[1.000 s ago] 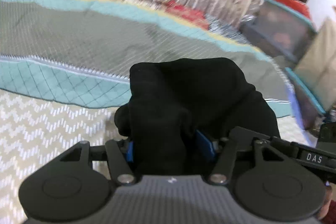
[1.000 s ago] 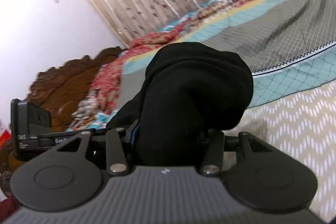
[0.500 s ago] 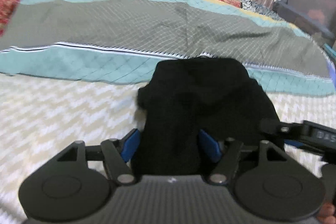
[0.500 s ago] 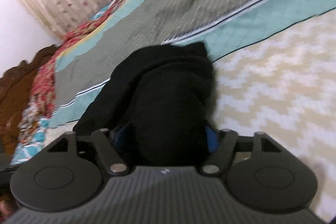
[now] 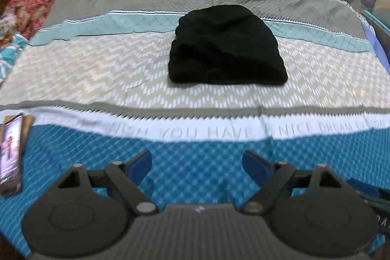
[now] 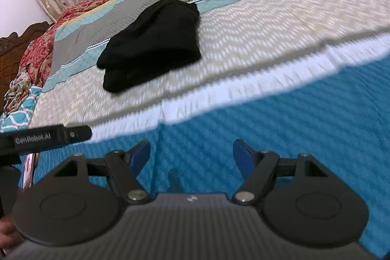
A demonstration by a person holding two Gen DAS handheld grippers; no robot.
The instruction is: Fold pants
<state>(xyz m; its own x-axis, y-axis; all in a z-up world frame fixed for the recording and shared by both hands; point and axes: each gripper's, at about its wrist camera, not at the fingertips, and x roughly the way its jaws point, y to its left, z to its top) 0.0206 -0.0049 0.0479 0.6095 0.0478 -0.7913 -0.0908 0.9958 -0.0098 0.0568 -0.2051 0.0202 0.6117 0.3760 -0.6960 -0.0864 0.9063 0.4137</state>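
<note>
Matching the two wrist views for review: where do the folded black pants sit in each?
Left wrist: black pants upper centre, on the cream zigzag band.
Right wrist: pants upper left, same band.
Shared landmark: white strip bordering the blue area.

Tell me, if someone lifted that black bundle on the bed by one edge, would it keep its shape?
Probably not. The pants look soft and thick, folded in loose rounded layers, so a lifted edge would likely droop and the folds fall open. They seem unlikely to roll or slide, since they sag flat into the bedspread. They look light enough for one gripper.
</note>
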